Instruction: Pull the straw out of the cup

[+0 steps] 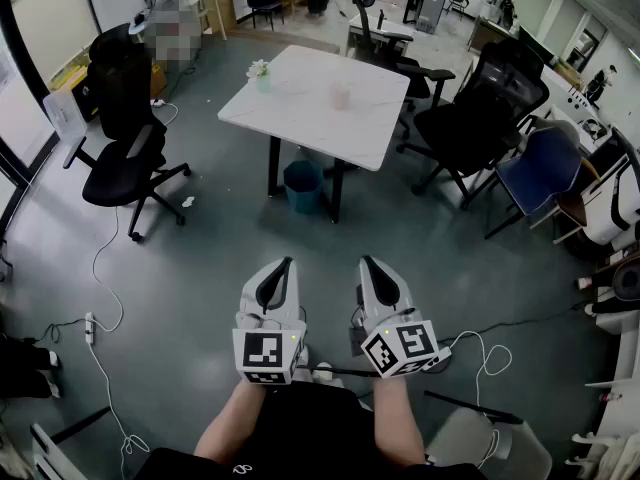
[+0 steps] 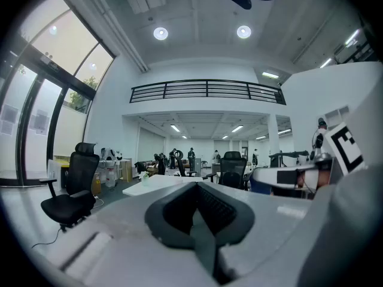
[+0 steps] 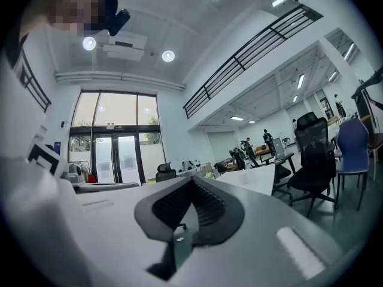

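A pale pink cup [image 1: 340, 95] stands on the white table [image 1: 300, 118] across the room; any straw in it is too small to make out. A small vase of flowers [image 1: 262, 71] sits near the table's far left corner. My left gripper [image 1: 283, 265] and right gripper [image 1: 368, 265] are held side by side close to my body, well short of the table. Both are shut with nothing between the jaws. The left gripper view shows its shut jaws [image 2: 196, 187] aimed toward the table [image 2: 161, 184]. In the right gripper view the cup [image 3: 243, 176] is a small shape on the table [image 3: 257, 181] beyond the shut jaws [image 3: 191, 181].
A blue bin [image 1: 302, 185] stands under the table. Black office chairs [image 1: 125, 158] [image 1: 480, 118] flank it, and a blue chair [image 1: 540, 168] is at the right. Cables and a power strip [image 1: 90, 326] lie on the grey floor to my left.
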Demonstrator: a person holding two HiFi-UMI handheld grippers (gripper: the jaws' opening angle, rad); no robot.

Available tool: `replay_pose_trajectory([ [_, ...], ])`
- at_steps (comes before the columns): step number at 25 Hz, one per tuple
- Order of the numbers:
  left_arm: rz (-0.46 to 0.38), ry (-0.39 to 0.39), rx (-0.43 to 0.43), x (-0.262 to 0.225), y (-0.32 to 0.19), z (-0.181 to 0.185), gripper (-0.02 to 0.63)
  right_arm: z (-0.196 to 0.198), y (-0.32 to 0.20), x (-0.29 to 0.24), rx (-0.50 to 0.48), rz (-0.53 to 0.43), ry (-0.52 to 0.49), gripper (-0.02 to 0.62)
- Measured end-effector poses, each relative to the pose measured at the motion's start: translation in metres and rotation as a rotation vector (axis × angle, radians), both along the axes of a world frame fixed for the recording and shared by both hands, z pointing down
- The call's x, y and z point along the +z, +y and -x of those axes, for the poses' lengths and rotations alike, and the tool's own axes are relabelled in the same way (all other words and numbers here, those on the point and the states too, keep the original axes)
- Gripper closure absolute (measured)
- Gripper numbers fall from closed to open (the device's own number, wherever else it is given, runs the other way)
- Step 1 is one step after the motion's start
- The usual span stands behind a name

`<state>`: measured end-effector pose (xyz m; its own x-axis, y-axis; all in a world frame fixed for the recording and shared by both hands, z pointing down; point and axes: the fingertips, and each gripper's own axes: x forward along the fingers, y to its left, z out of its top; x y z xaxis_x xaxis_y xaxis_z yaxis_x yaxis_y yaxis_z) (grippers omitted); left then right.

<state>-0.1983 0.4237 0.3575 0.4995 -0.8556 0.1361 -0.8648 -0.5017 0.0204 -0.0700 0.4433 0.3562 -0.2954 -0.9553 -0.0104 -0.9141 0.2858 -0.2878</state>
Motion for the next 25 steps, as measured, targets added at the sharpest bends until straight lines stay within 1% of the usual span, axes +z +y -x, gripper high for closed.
replay_pose_trajectory([
  [4, 0.011, 0.015, 0.001, 0.014, -0.025, 0.006, 0.604, 0.004, -0.027, 0.0, 0.006, -0.011, -0.008, 0.594],
  [7, 0.02, 0.032, 0.001, 0.015, -0.048, 0.009, 0.604, 0.005, -0.05, 0.004, 0.022, 0.008, 0.002, 0.594],
  [11, 0.029, 0.054, 0.006, 0.018, -0.08, 0.013, 0.605, 0.006, -0.073, -0.001, 0.04, 0.0, 0.022, 0.594],
  [15, 0.039, 0.068, 0.042, 0.024, -0.102, -0.001, 0.605, -0.013, -0.095, 0.006, 0.086, 0.021, 0.022, 0.594],
  [19, 0.045, 0.072, 0.044, 0.03, -0.139, -0.01, 0.605, -0.023, -0.13, 0.006, 0.087, 0.013, 0.027, 0.593],
  [22, 0.039, 0.074, 0.046, 0.033, -0.172, -0.022, 0.605, -0.038, -0.163, 0.01, 0.093, 0.009, 0.027, 0.594],
  [25, 0.028, 0.068, 0.048, 0.037, -0.213, -0.039, 0.604, -0.061, -0.207, 0.017, 0.103, 0.007, 0.016, 0.594],
])
